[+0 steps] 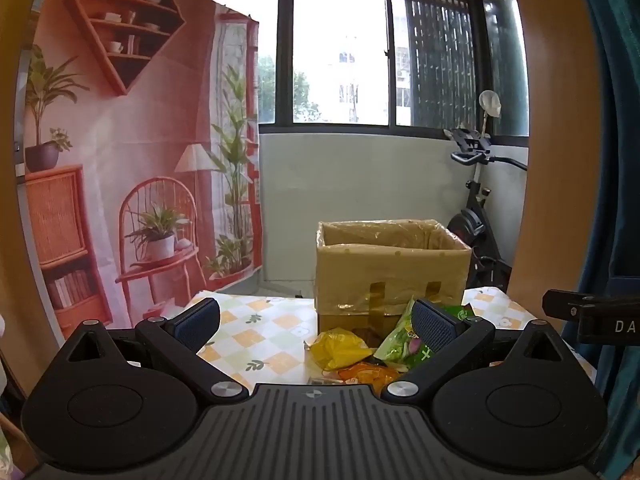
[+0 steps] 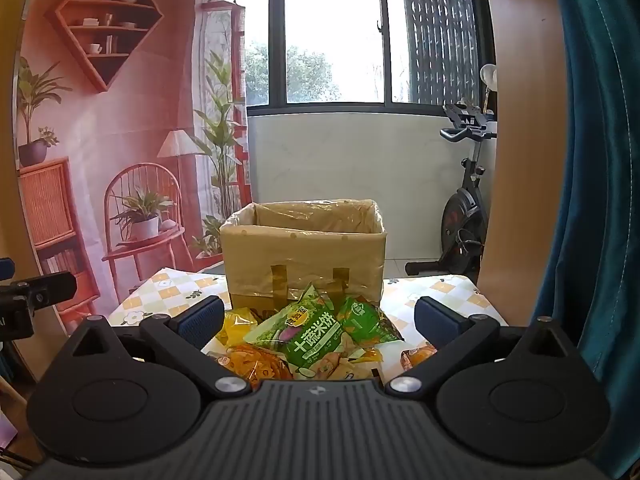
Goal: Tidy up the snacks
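A pile of snack packets lies on the checked tablecloth in front of an open cardboard box (image 2: 304, 256). In the right wrist view a green rice-cracker bag (image 2: 308, 332) tops the pile, with a smaller green packet (image 2: 362, 320), a yellow packet (image 2: 238, 322) and an orange packet (image 2: 260, 364) around it. My right gripper (image 2: 318, 320) is open, hovering short of the pile with nothing held. In the left wrist view the box (image 1: 390, 264) stands ahead to the right, with the yellow packet (image 1: 338, 348) and green bag (image 1: 400, 340) before it. My left gripper (image 1: 316, 320) is open and holds nothing.
The table (image 2: 444, 292) carries a yellow-and-green checked cloth with flowers. Another small orange packet (image 2: 418, 356) lies apart at the right. An exercise bike (image 2: 464, 208) stands behind at the right, a printed backdrop (image 2: 120, 140) at the left. The other gripper's black body (image 1: 592, 316) shows at the right edge.
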{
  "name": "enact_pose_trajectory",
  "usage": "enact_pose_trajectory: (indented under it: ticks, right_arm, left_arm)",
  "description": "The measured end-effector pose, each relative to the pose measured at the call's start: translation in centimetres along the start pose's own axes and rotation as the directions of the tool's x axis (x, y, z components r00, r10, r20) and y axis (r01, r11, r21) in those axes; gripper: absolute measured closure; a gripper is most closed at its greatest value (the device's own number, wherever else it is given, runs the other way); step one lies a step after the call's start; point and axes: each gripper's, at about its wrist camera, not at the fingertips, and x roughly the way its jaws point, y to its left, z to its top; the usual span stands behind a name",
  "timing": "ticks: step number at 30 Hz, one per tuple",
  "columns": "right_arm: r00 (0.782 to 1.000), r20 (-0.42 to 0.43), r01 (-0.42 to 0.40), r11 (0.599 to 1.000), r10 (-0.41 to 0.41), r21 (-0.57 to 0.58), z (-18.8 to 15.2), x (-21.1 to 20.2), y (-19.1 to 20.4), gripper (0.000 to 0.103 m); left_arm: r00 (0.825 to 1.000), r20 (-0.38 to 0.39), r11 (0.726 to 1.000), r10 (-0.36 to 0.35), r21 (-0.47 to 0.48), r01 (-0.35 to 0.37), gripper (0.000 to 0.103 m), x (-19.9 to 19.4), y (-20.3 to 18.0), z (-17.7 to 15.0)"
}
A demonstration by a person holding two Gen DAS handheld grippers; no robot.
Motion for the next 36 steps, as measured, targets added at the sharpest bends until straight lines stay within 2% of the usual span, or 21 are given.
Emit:
enact_pose_trajectory:
  ticks: [1,3,7,36]
  right_arm:
    - [1.000,0.003,-0.001,1.000,0.001,0.000,0.0,0.0,0.0,0.000]
    - [1.000,0.001,-0.002,1.000,0.002,0.000,0.0,0.0,0.0,0.000]
    - [1.000,-0.004,0.001,1.000,-0.001,-0.005,-0.1,0.0,0.1,0.000]
    - [1.000,-0.010,0.001,1.000,-0.001,0.006,-0.3,0.4,-0.3,0.000]
  left_arm:
    - [1.000,0.001,1.000,0.004,0.016,-0.004,0.000,0.1,-0.5,0.1]
    - [1.000,0.029,1.000,-0.004,-0.018,0.004,0.000,-0.8,0.3,0.1]
    - [1.000,0.001,1.000,-0.003,-0.018,0.003,0.000,-0.1,0.3,0.4]
    - [1.000,0.001,1.000,-0.008,-0.028,0.008,0.000,-0.1,0.6,0.1]
